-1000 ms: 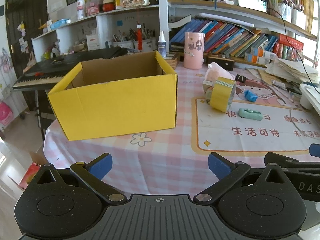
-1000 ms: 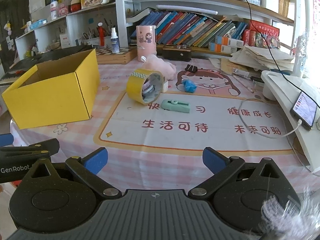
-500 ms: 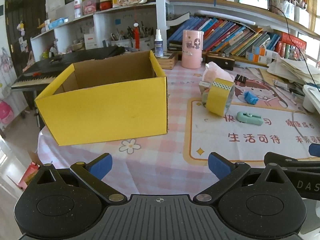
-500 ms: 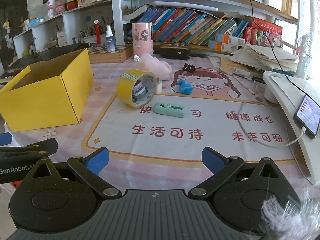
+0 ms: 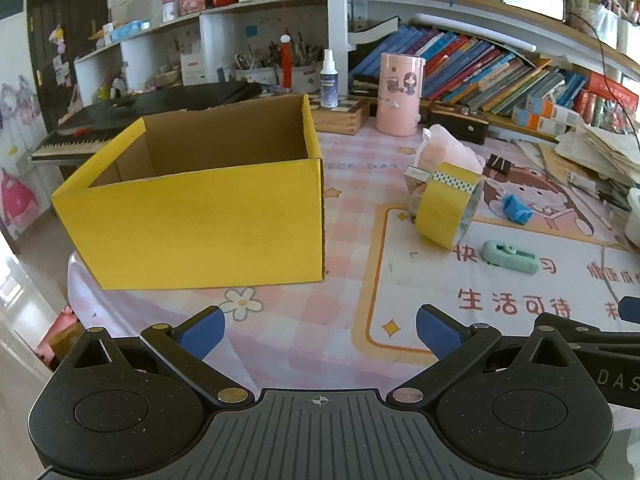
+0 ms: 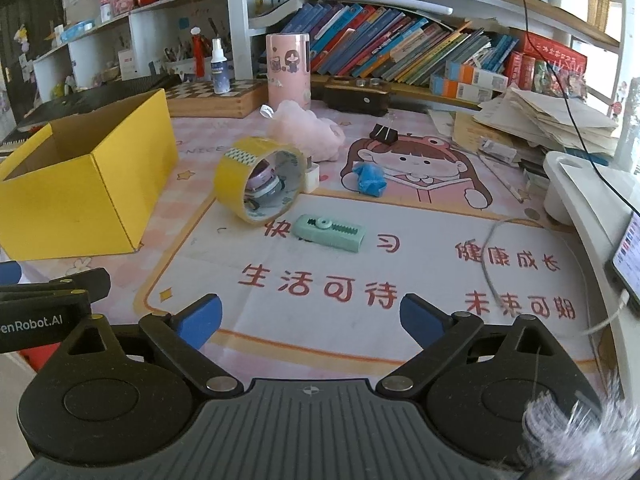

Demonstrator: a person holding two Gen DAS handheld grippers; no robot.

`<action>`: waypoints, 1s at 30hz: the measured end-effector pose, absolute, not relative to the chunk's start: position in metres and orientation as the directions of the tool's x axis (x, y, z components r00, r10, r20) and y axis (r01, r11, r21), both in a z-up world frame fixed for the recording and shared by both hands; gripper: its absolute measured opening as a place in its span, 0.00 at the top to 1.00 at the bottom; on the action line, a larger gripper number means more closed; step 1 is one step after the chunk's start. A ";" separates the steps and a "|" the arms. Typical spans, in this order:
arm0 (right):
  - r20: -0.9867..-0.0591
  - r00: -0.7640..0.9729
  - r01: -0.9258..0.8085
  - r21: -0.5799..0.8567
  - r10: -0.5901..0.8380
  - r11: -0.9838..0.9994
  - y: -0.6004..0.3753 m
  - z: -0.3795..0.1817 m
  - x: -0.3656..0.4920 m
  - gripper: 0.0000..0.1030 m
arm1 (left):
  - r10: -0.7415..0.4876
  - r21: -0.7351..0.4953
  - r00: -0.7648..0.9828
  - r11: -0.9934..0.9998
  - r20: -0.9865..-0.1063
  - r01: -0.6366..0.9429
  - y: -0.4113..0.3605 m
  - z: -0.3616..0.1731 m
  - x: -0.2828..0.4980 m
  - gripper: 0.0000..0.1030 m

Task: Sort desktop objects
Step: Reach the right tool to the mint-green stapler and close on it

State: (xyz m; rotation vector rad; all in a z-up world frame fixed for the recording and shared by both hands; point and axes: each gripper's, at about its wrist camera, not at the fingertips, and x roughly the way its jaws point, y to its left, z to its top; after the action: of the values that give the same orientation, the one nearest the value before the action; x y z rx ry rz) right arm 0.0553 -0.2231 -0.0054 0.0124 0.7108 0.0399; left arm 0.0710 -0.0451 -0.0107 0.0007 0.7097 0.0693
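A home study: crammed bookshelves, a keyboard piano, a cartoon tablecloth.

Left gripper held low and level, blue-padded fingers spread wide with nothing between them. Right gripper likewise level, jaws wide apart and empty, blue pads facing inward. Side by side, each gripper's black body edging into the other's wrist view.
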 end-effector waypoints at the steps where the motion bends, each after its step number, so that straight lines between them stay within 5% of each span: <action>1: -0.654 0.755 -0.039 0.023 0.044 0.999 -0.225 -0.006 0.059 0.06 | 0.068 0.023 0.754 0.997 -0.653 -0.070 -0.047 -0.011 0.074 0.00; 30: -0.678 0.685 -0.309 0.059 0.265 0.949 -0.284 -0.017 0.136 0.17 | 0.283 0.059 0.697 0.943 -0.659 -0.327 -0.103 -0.012 0.101 0.00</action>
State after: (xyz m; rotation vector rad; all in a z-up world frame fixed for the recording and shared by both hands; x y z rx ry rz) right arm 0.1357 -0.2838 -0.0168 -0.0621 0.7498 0.3222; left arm 0.1006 -0.1032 -0.0124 -0.0642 0.7242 0.3404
